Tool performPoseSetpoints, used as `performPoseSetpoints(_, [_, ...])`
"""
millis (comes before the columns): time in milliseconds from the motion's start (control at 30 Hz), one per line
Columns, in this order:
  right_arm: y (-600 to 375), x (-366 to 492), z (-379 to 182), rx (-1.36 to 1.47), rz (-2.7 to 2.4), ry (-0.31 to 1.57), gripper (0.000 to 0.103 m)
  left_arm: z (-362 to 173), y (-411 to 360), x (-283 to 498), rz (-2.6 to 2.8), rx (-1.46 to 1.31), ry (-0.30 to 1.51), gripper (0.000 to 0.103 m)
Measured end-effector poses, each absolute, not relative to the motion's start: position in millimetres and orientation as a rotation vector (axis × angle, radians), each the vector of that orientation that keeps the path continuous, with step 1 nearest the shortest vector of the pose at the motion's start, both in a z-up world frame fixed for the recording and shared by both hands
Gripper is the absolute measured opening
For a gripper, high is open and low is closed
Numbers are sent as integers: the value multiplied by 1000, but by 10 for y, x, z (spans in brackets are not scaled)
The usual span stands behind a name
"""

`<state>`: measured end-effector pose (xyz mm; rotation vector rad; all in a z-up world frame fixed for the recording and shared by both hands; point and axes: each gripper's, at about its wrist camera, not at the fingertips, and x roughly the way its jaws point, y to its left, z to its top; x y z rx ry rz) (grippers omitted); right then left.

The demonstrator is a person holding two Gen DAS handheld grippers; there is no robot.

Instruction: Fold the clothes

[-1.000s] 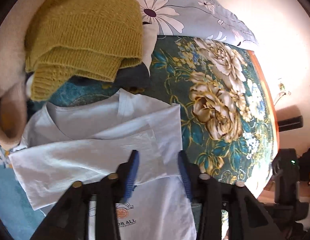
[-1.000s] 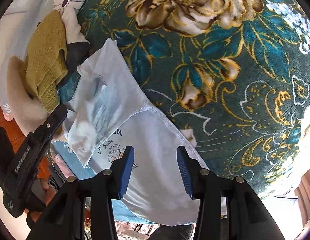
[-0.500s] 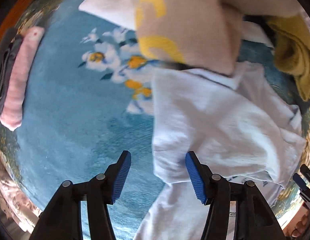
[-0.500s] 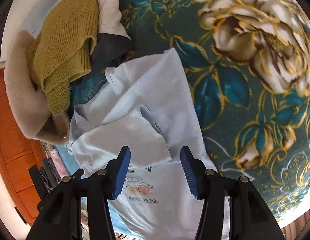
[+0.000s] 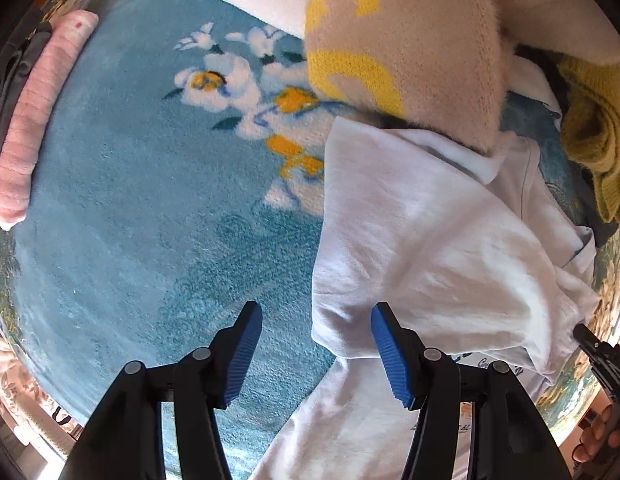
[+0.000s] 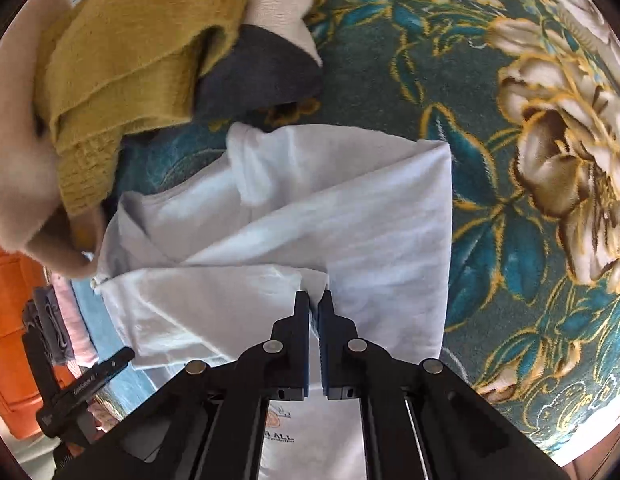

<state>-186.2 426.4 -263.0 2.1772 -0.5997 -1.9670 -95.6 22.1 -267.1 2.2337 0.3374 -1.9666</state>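
The left gripper (image 5: 316, 354) points straight down, its 2 blue-padded jaws standing apart with nothing pressed between them; the 3 o'clock pad overlaps the edge of the white T-shirt (image 5: 430, 248) without gripping it. The right gripper (image 6: 319, 304) tilts steeply downward and its jaws have just been closing: they now meet on a fold of the T-shirt. In the left wrist view, fingers (image 5: 594, 436) of the person's right hand show at 4 o'clock.
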Motion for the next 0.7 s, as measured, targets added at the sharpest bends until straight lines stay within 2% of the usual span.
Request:
performPoseSetpoints(200, [4602, -1801, -2270, 2093, -2129, -596, 2, -2571, 240, -896, -2005, 2222, 504, 61])
performPoseSetpoints(267, [4737, -1826, -2252, 2116, -2184, -574, 2, -2550, 263, -868, -2005, 2217, 505, 61])
performPoseSetpoints(500, [5034, -1938, -2501, 2213, -2143, -745, 2, -2553, 382, -729, -1954, 2231, 476, 61])
performPoseSetpoints(700, [5088, -1737, -2409, 2203, -2134, -809, 2, -2515, 524, -562, -1934, 2268, 452, 61])
